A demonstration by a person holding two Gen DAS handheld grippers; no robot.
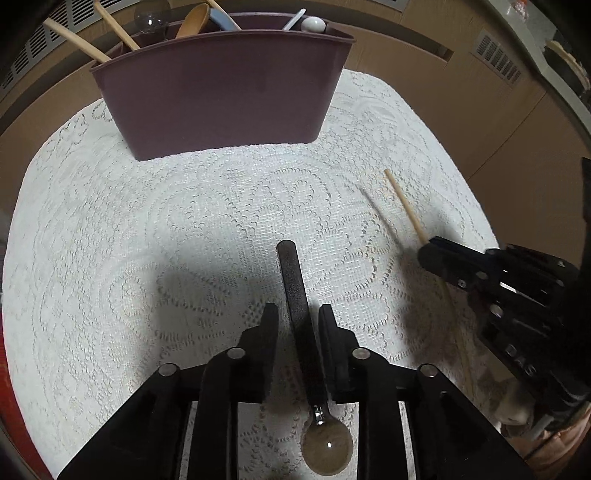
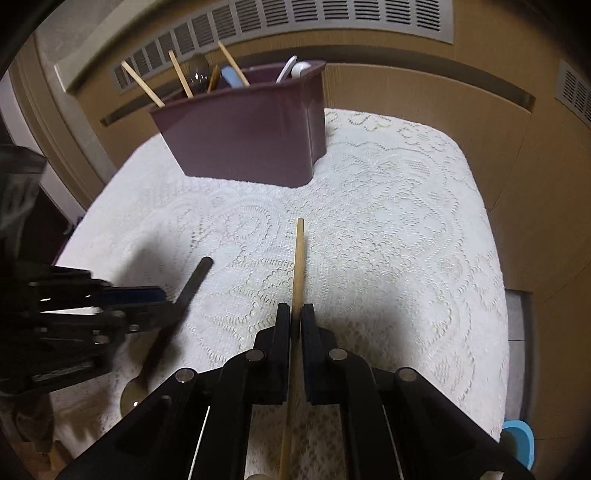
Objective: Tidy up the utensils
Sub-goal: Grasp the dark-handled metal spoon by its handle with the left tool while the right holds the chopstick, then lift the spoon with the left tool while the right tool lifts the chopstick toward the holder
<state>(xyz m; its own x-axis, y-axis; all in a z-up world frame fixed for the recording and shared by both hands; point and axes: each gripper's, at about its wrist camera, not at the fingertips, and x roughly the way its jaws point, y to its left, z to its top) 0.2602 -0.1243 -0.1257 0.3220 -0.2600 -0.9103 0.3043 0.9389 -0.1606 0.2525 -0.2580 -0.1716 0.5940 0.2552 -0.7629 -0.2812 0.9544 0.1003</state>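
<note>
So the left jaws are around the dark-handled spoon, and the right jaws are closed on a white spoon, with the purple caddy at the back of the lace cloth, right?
Not quite. The right gripper is closed on a thin wooden stick, not a white spoon; the right wrist view shows it. The rest holds: the left gripper has its jaws around the dark-handled spoon, and the purple caddy sits at the back of the lace cloth.

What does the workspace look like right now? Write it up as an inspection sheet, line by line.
Surface: white lace cloth covering the table.
Job's things: purple caddy at the back, holding utensils; black-handled spoon lying on the cloth; wooden stick.
Clutter: blue object at the cloth's right edge, unclear.
Grippers: left gripper fingers straddle the spoon handle with gaps; right gripper shut on the stick.
Cables: nothing seen.
Surroundings: wood panelling, vent grille.
</note>
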